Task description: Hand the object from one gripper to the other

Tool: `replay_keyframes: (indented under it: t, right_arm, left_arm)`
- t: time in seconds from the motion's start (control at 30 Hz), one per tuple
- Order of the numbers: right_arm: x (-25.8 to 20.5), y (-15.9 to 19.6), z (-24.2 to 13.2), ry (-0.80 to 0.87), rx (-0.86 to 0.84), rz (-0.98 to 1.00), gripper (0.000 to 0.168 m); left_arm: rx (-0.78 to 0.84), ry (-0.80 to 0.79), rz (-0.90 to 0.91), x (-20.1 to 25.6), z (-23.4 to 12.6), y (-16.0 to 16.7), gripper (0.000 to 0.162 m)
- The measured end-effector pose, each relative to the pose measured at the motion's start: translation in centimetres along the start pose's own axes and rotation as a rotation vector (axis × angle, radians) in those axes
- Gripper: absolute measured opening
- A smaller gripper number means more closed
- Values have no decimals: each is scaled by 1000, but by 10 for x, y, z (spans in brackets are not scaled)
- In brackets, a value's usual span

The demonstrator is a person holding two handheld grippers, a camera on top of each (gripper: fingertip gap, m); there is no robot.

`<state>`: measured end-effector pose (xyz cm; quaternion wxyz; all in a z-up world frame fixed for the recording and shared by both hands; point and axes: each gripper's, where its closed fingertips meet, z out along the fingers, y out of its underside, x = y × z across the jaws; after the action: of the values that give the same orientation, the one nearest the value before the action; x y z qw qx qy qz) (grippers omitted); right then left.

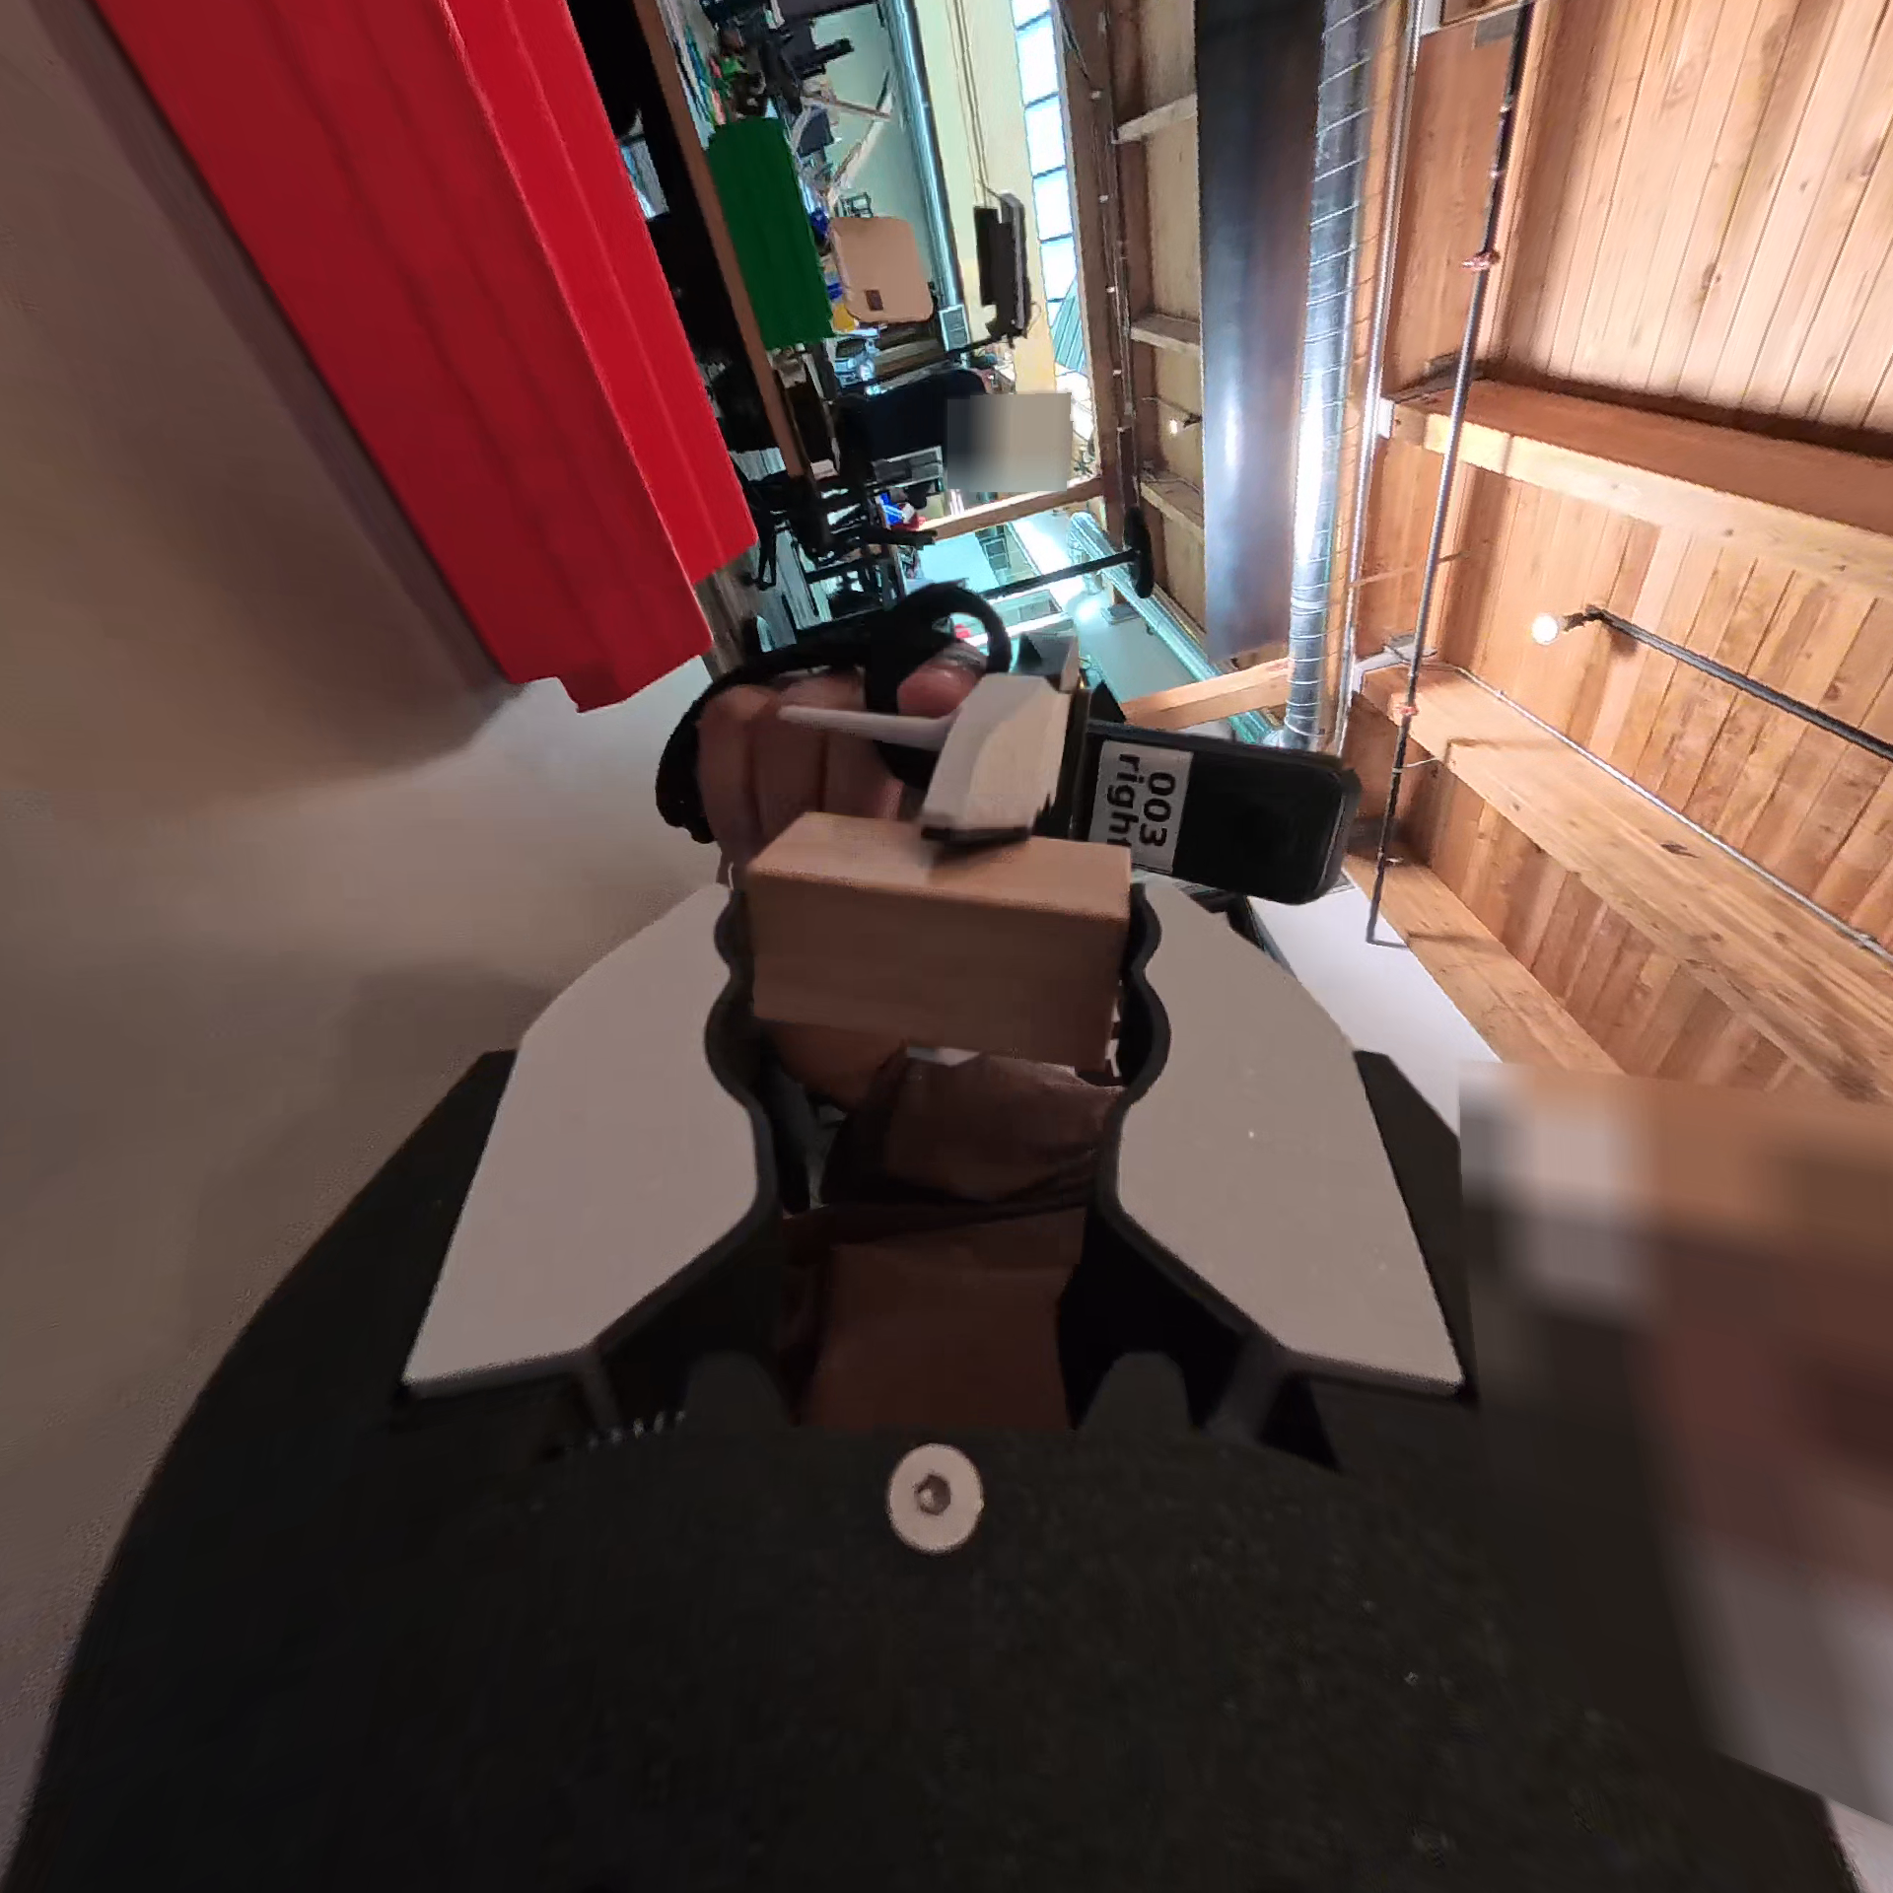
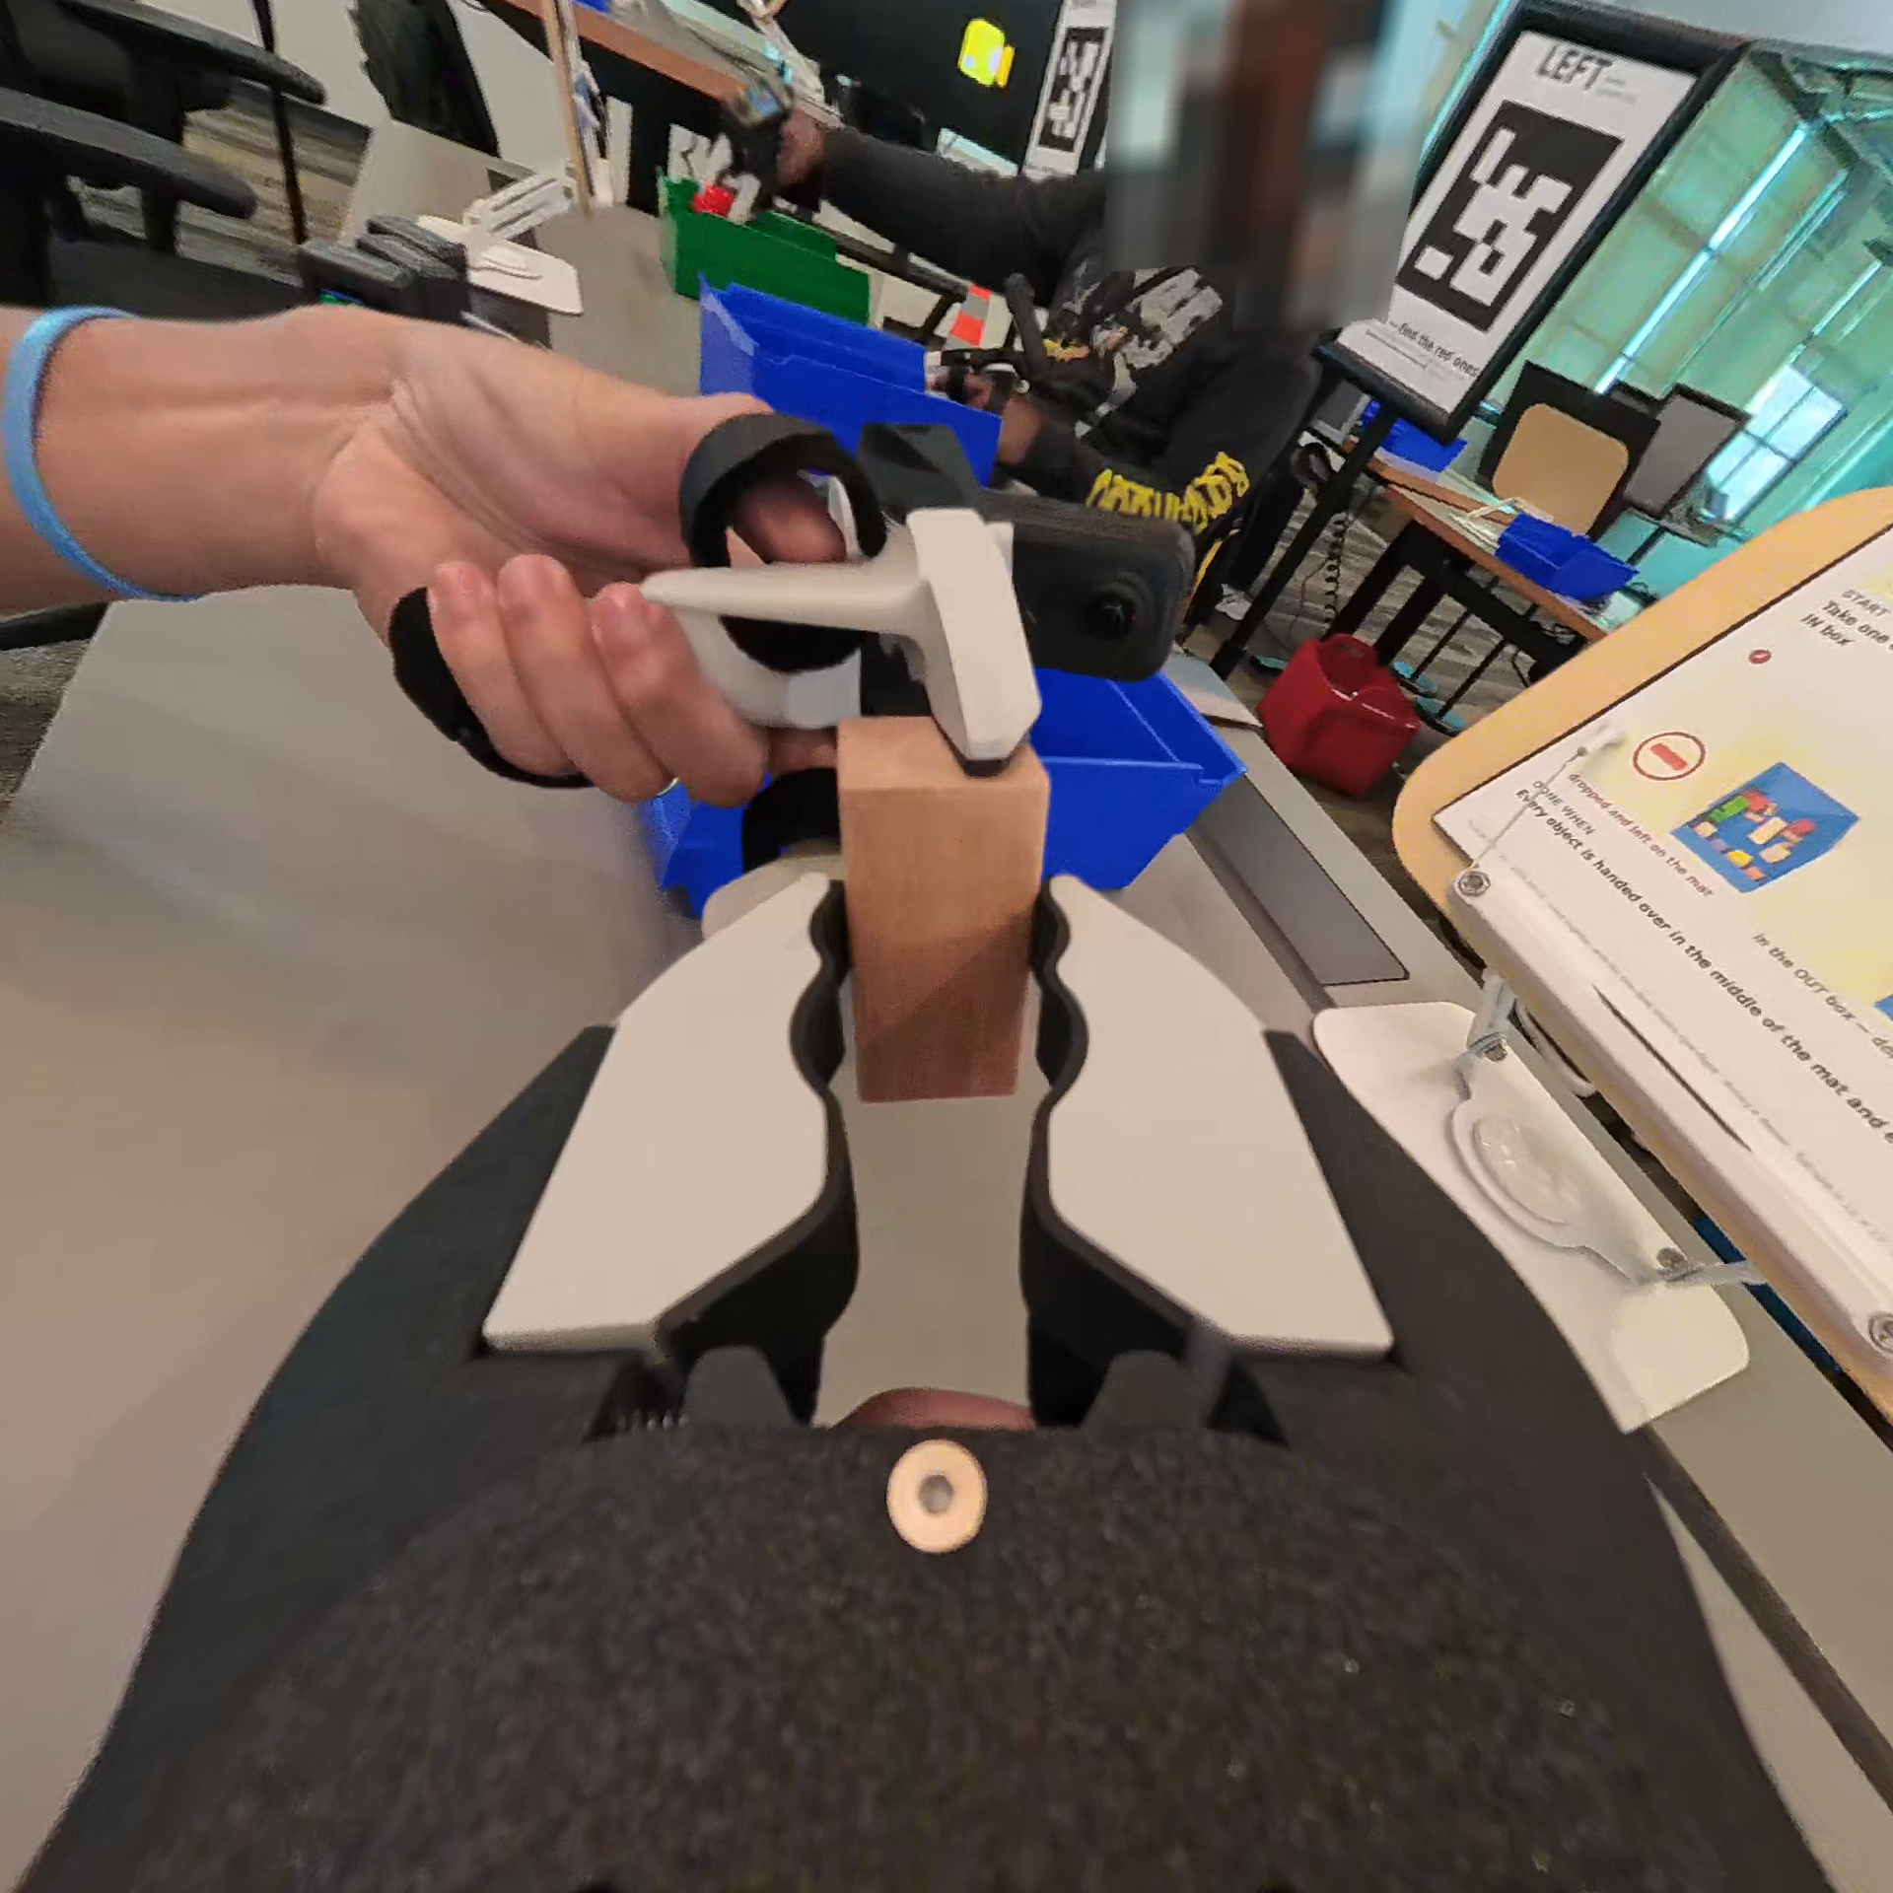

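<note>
Nearest the lens in the right wrist view, the right claw (image 2: 937, 983) pinches the lower half of an upright wooden block (image 2: 937, 901), its ribbed pads pressed against two opposite faces. The left claw (image 2: 983, 738), held by a hand (image 2: 492, 533), pinches the block's top end, and the left wrist view shows the left claw (image 1: 934, 958) closed across it. Judgement: both grips overlap above the grey worktop (image 2: 256, 973) so the block stays supported during transfer.
</note>
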<state>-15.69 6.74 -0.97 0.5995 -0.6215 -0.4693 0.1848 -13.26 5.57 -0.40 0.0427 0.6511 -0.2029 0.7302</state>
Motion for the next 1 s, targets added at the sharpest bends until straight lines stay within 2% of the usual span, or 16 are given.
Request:
replay_keyframes:
  t: [0.1, 0.17, 0.23, 0.3, 0.37, 0.4, 0.5, 0.6, 0.67, 0.73, 0.83, 1.0]
  right_arm:
    - [-4, -4, -18, -9, 39, 24, 34]
    - [3, -10, -40, 28, 57, 34, 34]
    - [23, -17, -73, 101, 45, 48, 34]
    - [61, -20, -120, 234, 19, 58, 34]
    - [104, -11, -172, 371, -32, 113, 34]
    - [124, 2, -194, 421, -87, 154, 34]
    - [186, 65, -253, 646, -315, 267, 34]
    - [223, 137, -277, 744, -468, 450, 34]
    - [237, 181, -276, 780, -487, 589, 34]
    - [247, 217, -269, 804, -466, 696, 34]
    - [265, 256, -264, 905, -413, 733, 34]
    - [270, 308, -267, 1001, -526, 828, 34]
  left_arm:
    - [-14, 43, 30, 8, 6, 11, 71]
    - [7, 29, 94, 14, 1, 26, 89]
    - [7, -21, 163, 12, -5, 55, 91]
    - [-11, 3, 206, 15, -10, 96, 87]
    - [-14, -31, 276, 2, -16, 136, 74]
    - [18, -95, 315, -12, -20, 149, 67]
    - [82, -260, 397, -42, -31, 179, 67]
    - [125, -371, 485, -56, -38, 187, 67]
    - [137, -461, 543, -62, -43, 182, 66]
    - [161, -483, 593, -58, -44, 176, 64]
    - [159, -468, 615, -53, -44, 178, 64]
    - [133, -536, 674, -54, -49, 180, 64]
